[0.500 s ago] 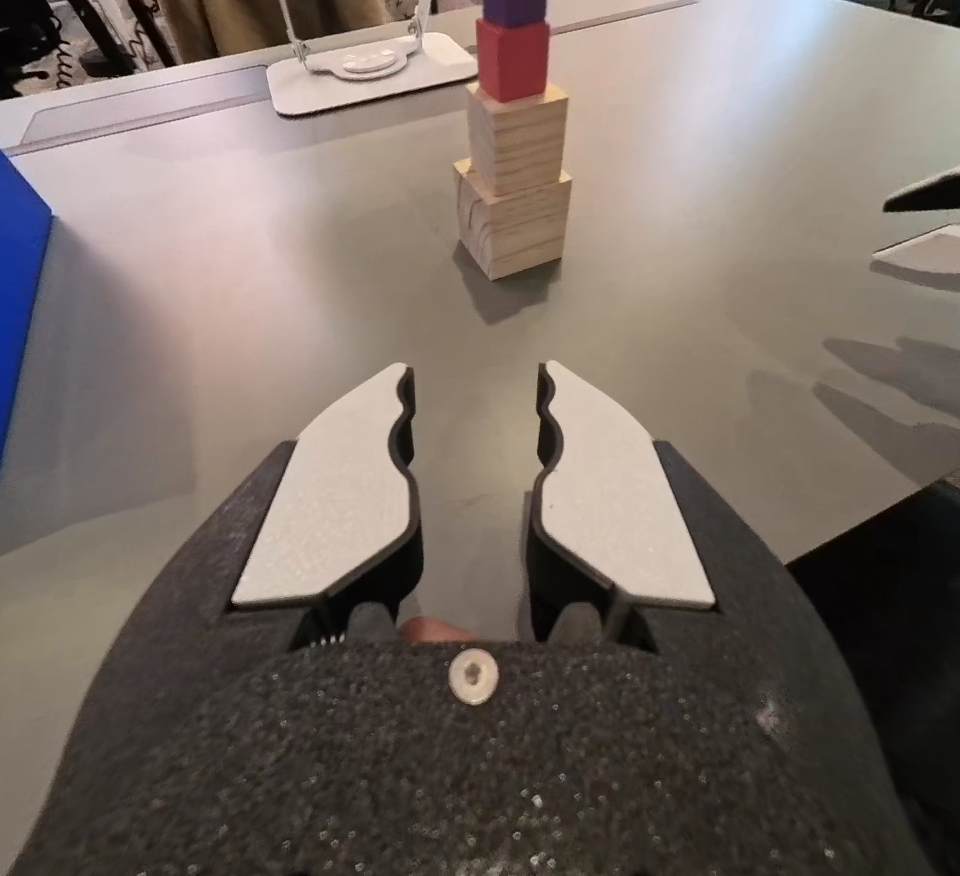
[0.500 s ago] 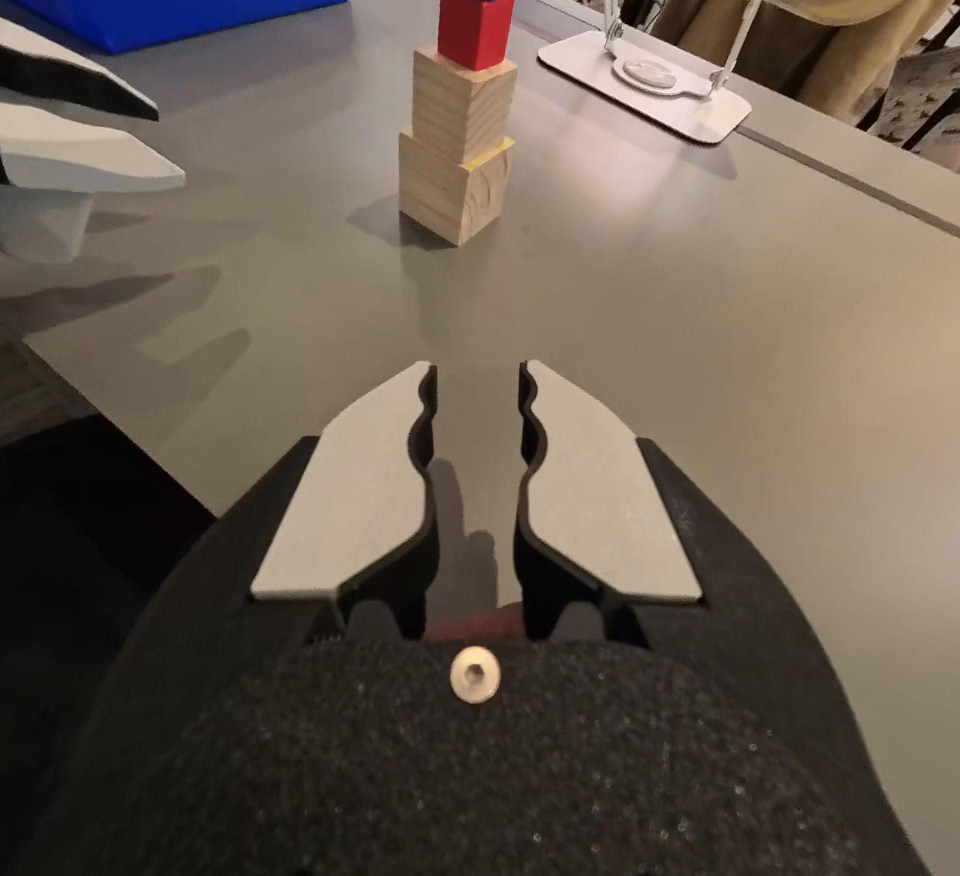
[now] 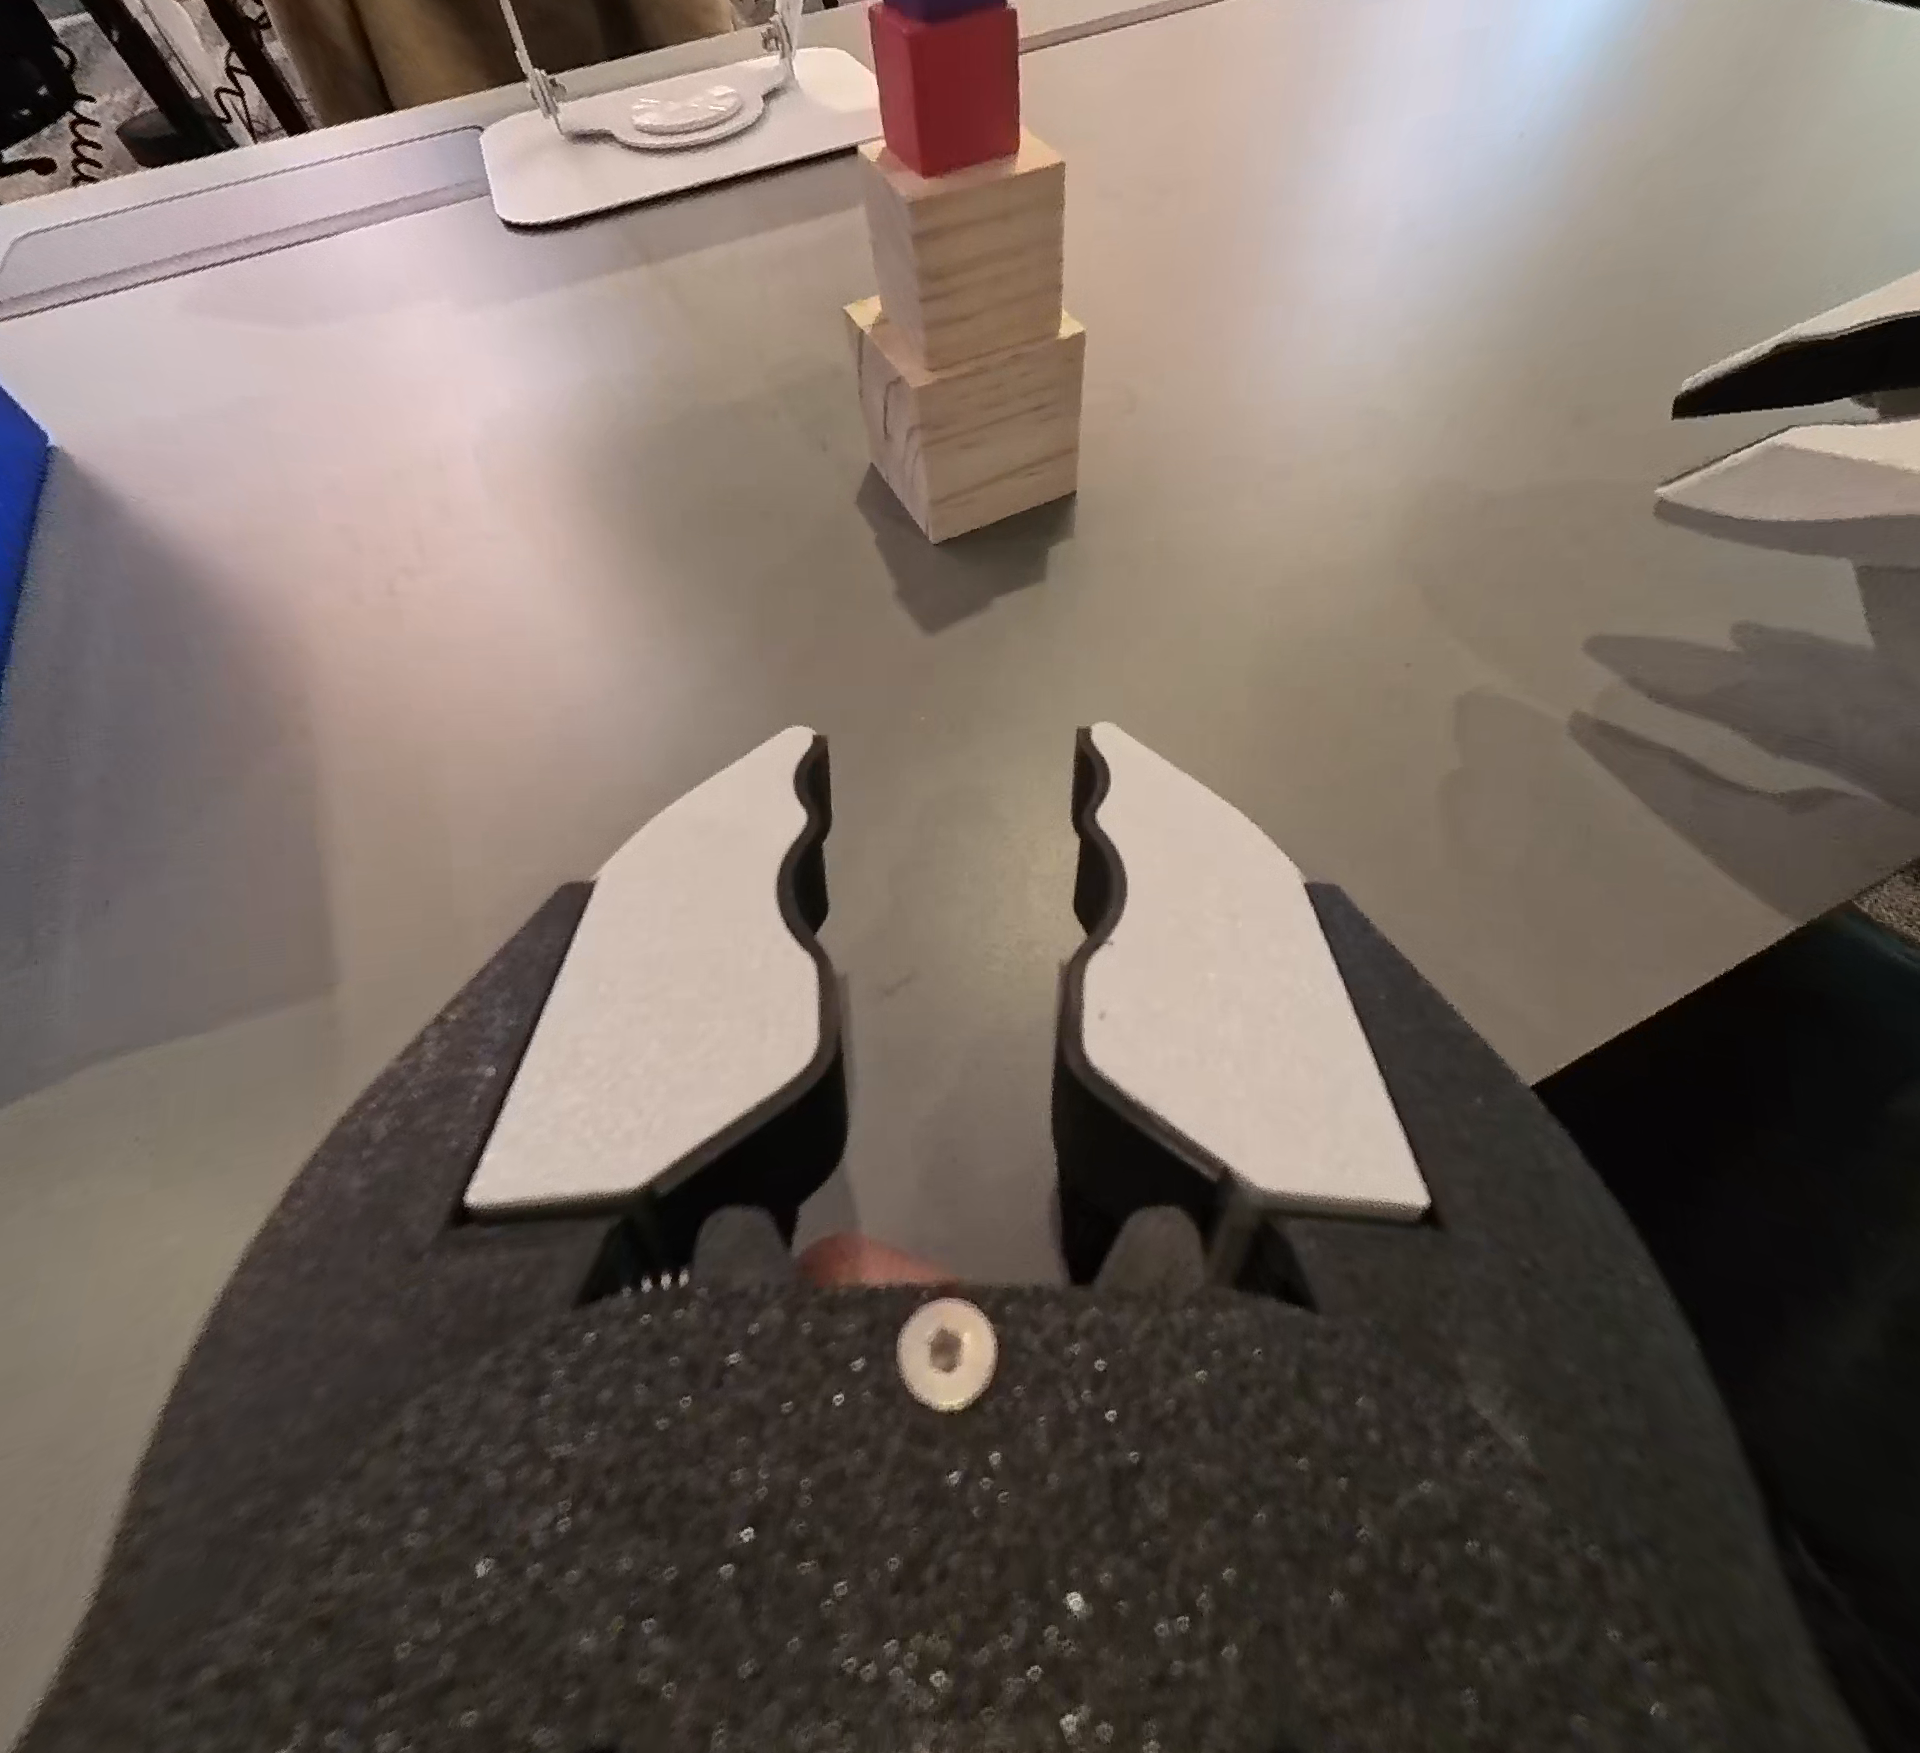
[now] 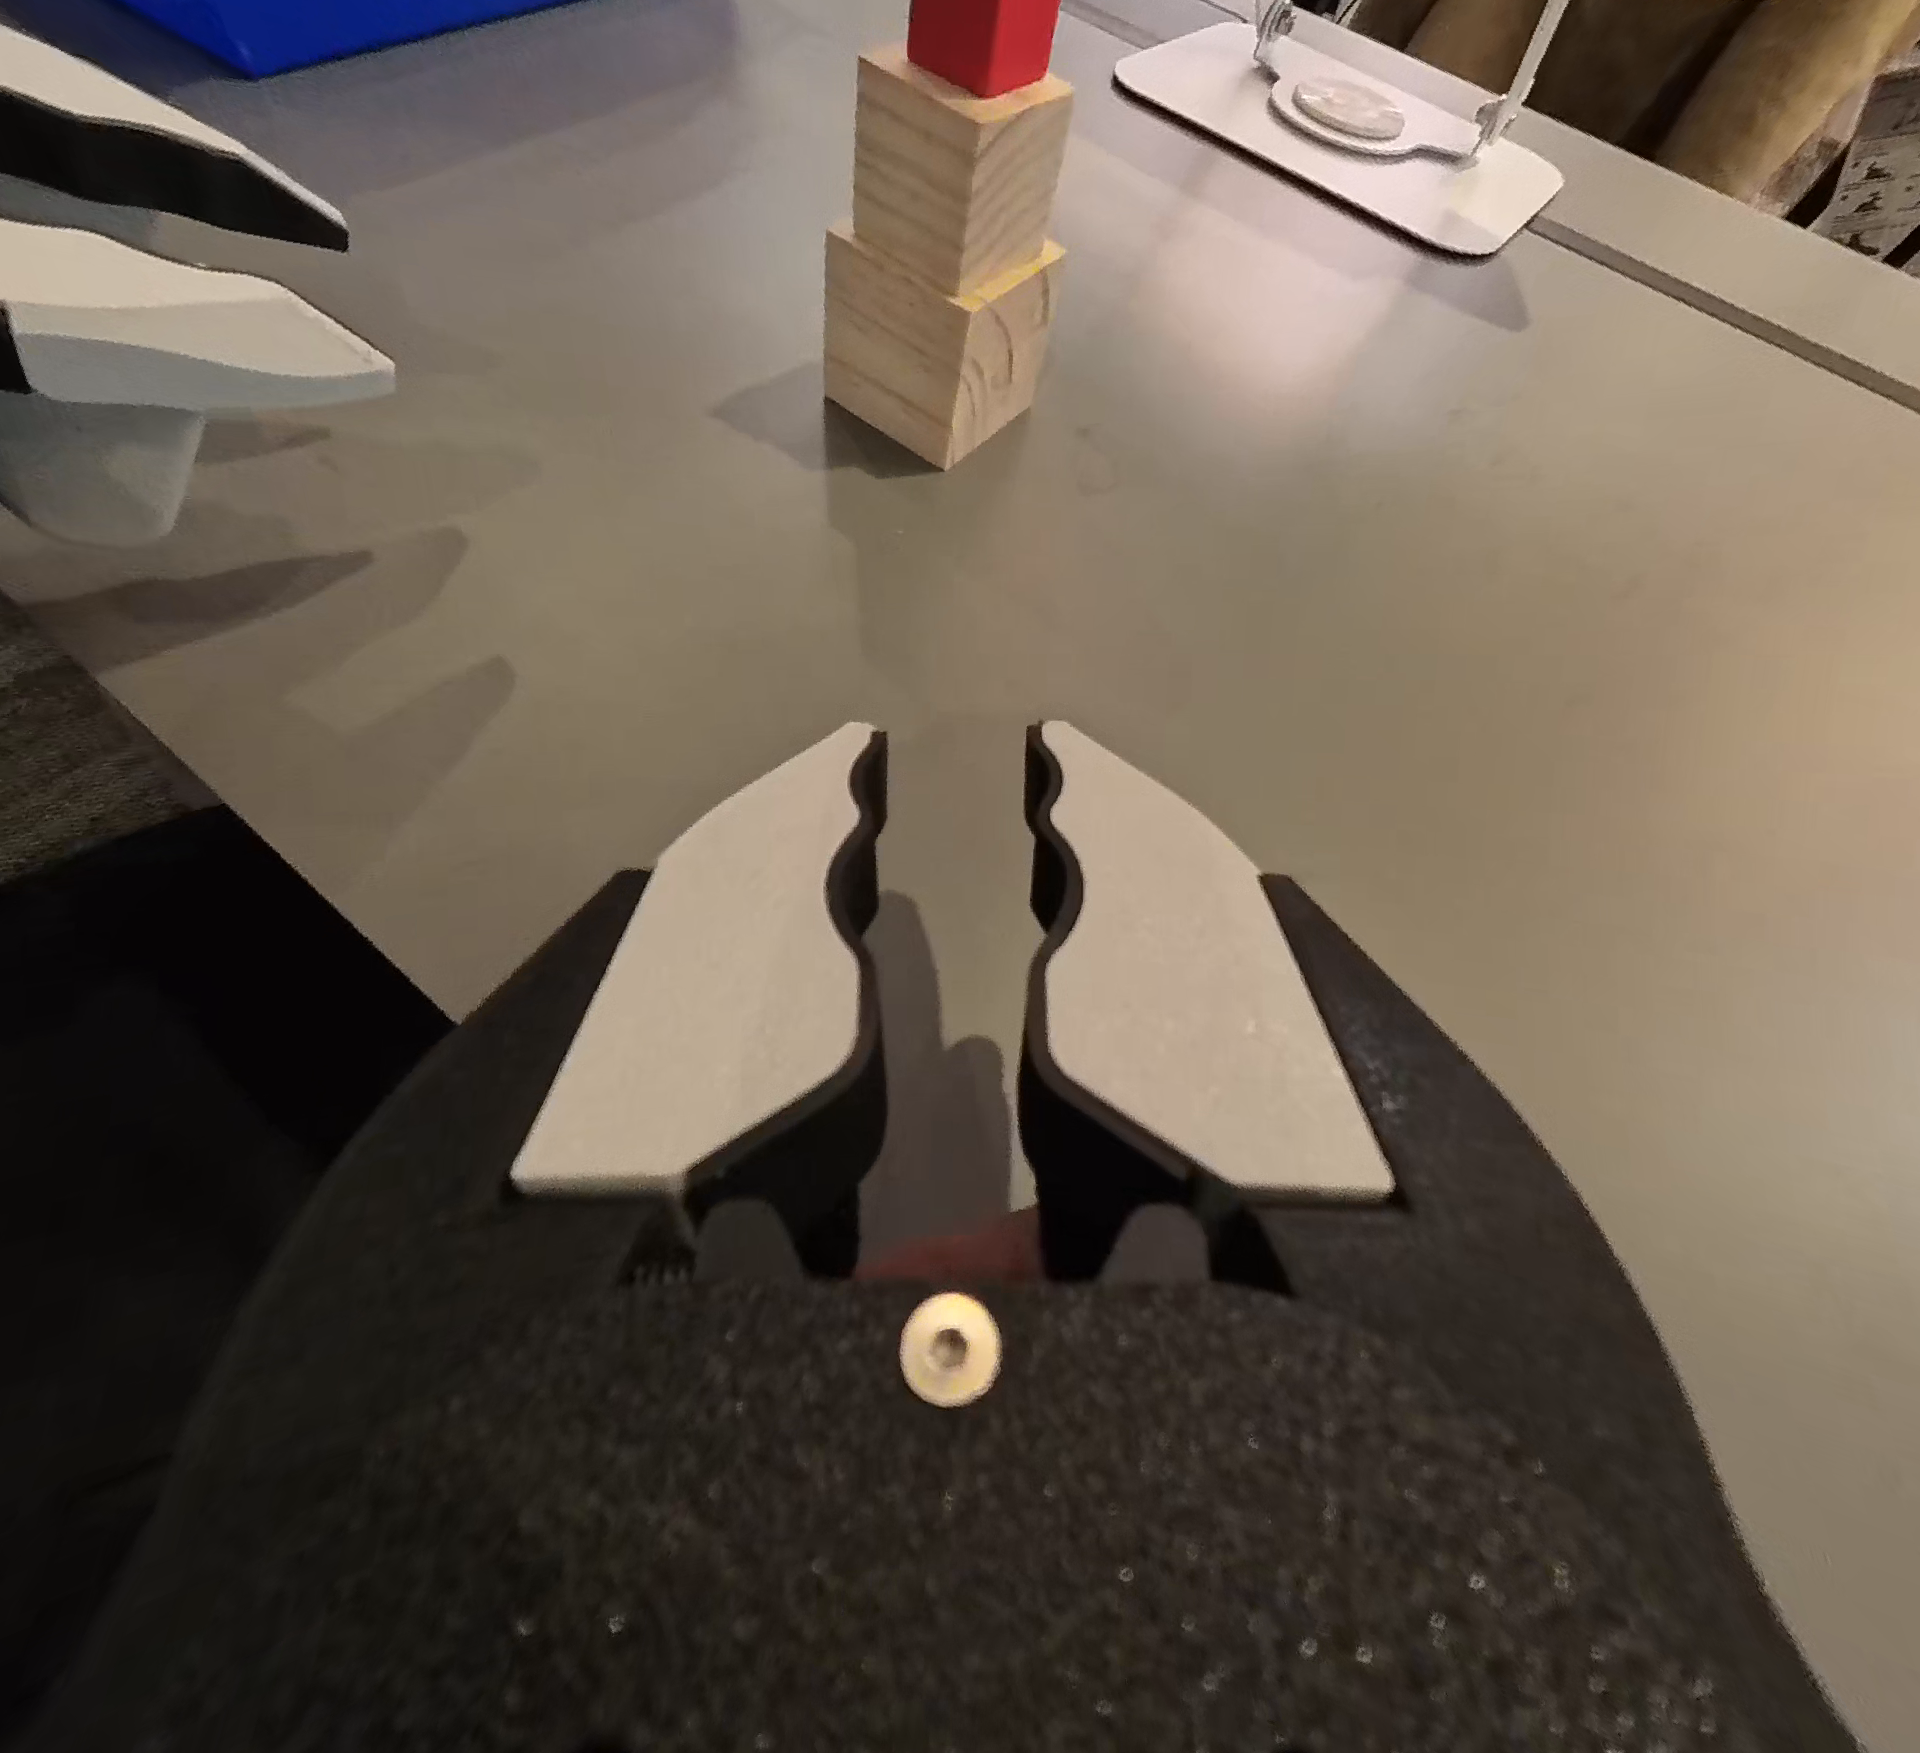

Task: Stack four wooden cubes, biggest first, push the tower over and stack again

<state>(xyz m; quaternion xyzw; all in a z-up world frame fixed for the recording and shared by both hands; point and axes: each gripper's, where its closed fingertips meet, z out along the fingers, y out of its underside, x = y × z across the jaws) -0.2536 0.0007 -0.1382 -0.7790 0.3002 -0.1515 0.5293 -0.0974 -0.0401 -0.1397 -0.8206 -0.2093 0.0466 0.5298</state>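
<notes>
Wooden cubes form a standing tower [image 3: 961, 197] in the upper centre of both views: two plain blocks, red, then purple on top. Left gripper [image 3: 951, 747] and right gripper [image 4: 956, 737] hover released, well apart from it, above the grey table [image 3: 416, 612].

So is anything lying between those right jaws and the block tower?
No. In the right wrist view only bare table separates the right gripper from the tower.

A: Where does the left wrist view look from?
B: Low over the grey table [image 3: 416, 560], facing the block tower [image 3: 961, 249] ahead, some way off.
A: And the right wrist view?
B: Also low, facing the same tower [image 4: 951, 249] from the other side. Each catches the other's gripper at its edge.
</notes>
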